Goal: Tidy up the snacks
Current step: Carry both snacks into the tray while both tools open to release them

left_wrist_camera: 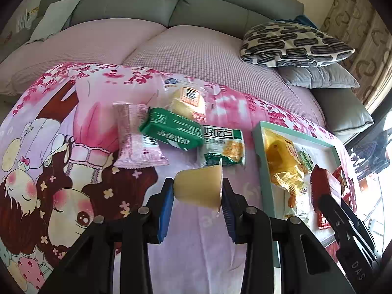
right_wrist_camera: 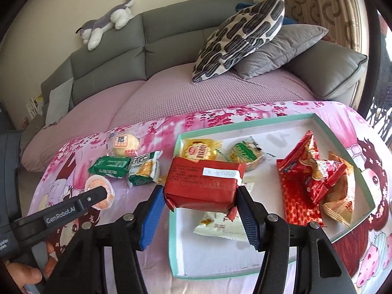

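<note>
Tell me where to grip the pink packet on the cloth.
Take the pink packet across its puffy middle, from above, pads on its two long sides. It lies flat with crimped ends pointing near and far; the green packet overlaps its right edge, so stay toward the near half.

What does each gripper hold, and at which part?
Left gripper: pale yellow plastic jelly cup, clamped base to lid. Right gripper: red wrapped rectangular snack pack, at its two short ends.

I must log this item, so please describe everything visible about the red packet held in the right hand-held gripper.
The red packet is a rectangular block in glossy red foil with crimped ends, fine print and a white date sticker. The right hand-held gripper clamps its two ends between blue pads, holding it level above the near part of the teal-rimmed tray, touching nothing else.
</note>
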Tool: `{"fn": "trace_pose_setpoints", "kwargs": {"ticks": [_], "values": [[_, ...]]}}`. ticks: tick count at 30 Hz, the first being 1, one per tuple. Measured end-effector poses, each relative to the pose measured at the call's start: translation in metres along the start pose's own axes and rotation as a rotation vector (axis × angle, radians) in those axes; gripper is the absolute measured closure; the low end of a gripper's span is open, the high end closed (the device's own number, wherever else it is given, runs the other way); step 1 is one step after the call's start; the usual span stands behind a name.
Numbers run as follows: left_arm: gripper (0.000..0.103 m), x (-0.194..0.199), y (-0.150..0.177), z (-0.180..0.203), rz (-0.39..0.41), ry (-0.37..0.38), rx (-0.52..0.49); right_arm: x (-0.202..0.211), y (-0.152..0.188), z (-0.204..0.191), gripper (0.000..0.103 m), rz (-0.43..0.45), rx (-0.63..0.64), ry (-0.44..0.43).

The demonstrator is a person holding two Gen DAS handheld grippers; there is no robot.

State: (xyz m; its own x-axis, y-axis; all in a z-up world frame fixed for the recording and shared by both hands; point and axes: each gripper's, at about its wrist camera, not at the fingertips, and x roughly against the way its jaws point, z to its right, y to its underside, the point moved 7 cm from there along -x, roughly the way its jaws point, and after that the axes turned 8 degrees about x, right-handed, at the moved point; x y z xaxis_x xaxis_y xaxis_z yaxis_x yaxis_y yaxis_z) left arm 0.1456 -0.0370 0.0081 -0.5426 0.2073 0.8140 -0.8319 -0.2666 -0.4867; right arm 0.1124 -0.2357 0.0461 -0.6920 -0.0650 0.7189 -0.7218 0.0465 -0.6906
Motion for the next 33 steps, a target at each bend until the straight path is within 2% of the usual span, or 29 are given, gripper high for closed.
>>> {"fn": "trace_pose_setpoints", "kwargs": {"ticks": [11, 16, 20, 33], "values": [[0.064, -0.012, 0.028, 0.084, -0.059, 0.072, -0.168, 0.003, 0.008, 0.079, 0.041, -0.023, -0.131, 0.121], [0.064, -0.015, 0.035, 0.120, -0.067, 0.108, -0.226, 0.006, 0.013, 0.104, 0.041, -0.031, -0.205, 0.115], [0.064, -0.020, 0.040, 0.143, -0.081, 0.128, -0.266, 0.008, 0.012, 0.109, 0.048, -0.028, -0.200, 0.134], [0.064, -0.043, 0.046, 0.166, -0.114, 0.108, -0.298, 0.003, 0.023, 0.129, 0.050, -0.075, -0.237, 0.165]]}}
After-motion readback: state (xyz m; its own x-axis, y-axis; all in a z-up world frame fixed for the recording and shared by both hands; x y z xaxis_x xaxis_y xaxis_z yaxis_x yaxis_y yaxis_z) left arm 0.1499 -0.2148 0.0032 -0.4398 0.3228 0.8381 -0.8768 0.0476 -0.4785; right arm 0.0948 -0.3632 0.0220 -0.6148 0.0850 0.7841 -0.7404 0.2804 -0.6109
